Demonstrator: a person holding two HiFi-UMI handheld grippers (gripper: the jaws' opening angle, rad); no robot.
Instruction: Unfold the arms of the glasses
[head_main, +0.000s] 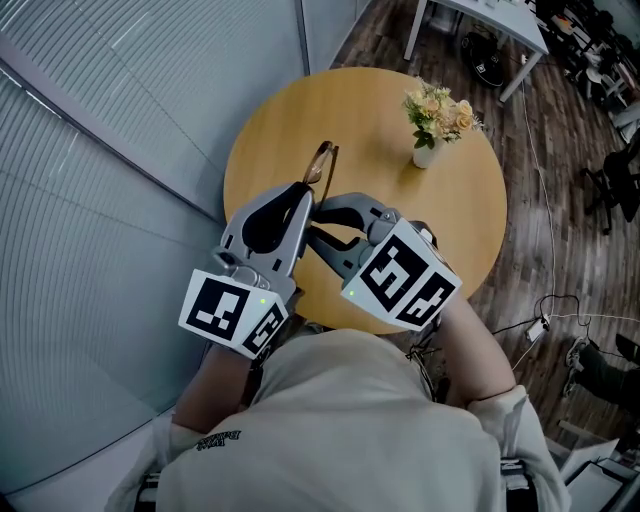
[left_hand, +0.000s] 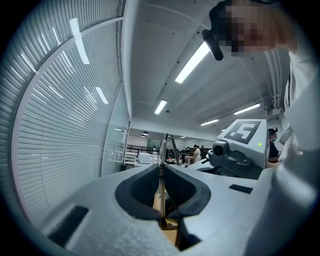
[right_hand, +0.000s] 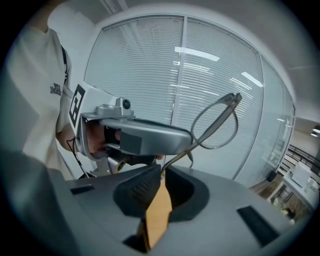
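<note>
Above the table (head_main: 440, 230), your left gripper (head_main: 306, 190) held the glasses (head_main: 322, 163) clamped while your right gripper (head_main: 322, 207) pinched 1 arm (right_hand: 177, 155) at its end; unfolding looked barely begun, and next called for swinging it outward

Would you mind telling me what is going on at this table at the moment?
A person holds a gripper in each hand above the round wooden table. The left gripper is clamped on the frame of the glasses, holding them in the air. The right gripper pinches the tip of one arm. A vase of flowers stands apart on the table.
</note>
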